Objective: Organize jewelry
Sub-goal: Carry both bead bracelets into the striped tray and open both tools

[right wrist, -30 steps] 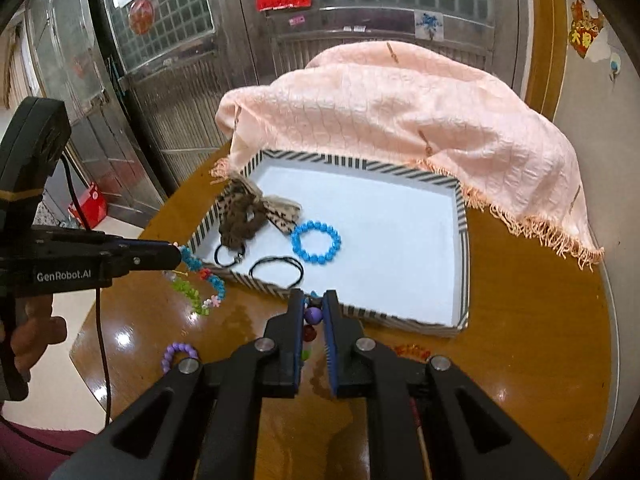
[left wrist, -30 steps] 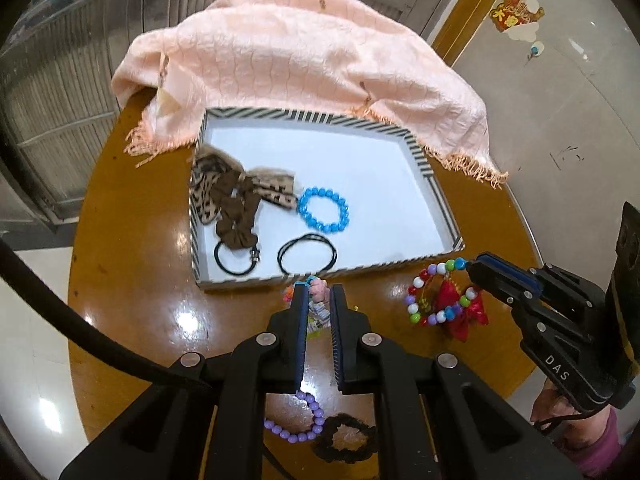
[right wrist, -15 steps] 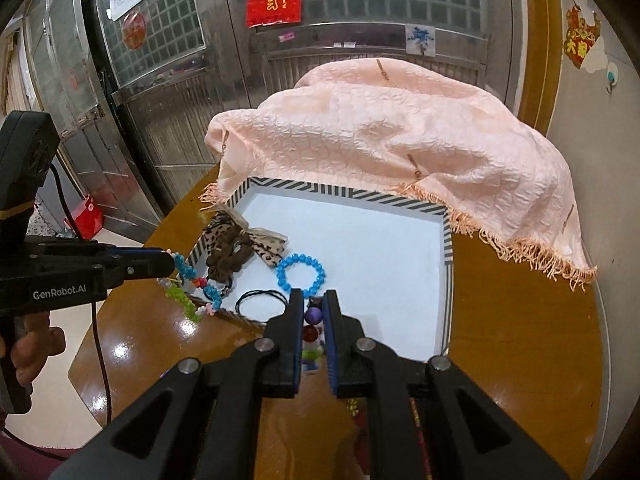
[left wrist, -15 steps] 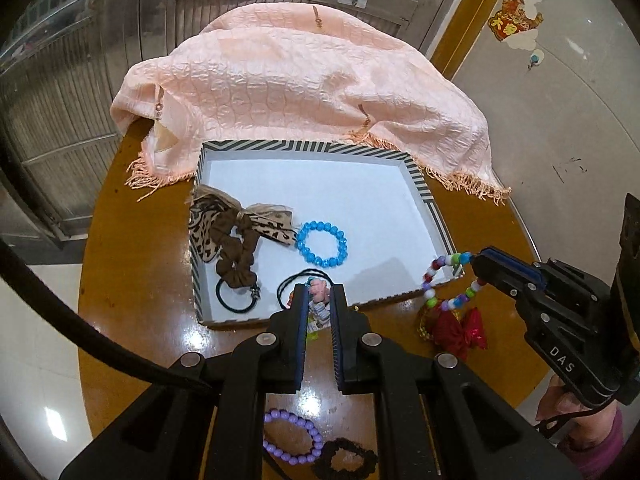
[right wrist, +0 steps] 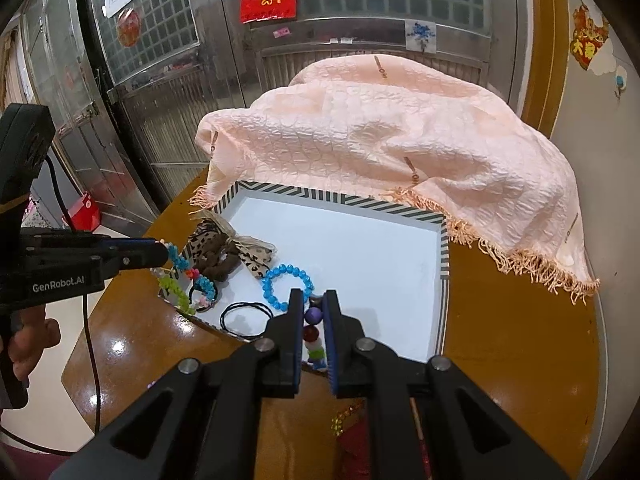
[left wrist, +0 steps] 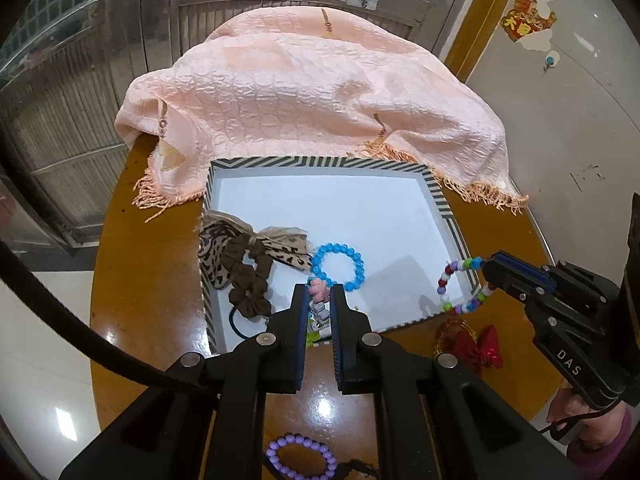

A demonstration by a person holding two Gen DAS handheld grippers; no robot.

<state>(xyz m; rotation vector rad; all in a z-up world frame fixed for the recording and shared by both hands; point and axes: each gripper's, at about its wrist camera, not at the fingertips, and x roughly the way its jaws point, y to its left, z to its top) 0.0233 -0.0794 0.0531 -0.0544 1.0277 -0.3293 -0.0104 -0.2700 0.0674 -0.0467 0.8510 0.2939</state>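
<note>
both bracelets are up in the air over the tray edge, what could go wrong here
The multicolour bead bracelet dangles low from the right tongs, so it could snag the striped tray rim. The left tongs pinch only part of the pastel bracelet; it may slip outside. Dropped blindly, either could tangle with the blue bracelet.

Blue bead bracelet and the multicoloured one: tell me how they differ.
The blue bead bracelet is one colour; the multicoloured bead bracelet mixes red, white, green and purple beads. The blue one lies flat on the striped tray's white floor; the multicoloured one hangs from the right claw, over the tray's near corner. The blue one is free of any claw. Both are closed rings of round beads.
</note>
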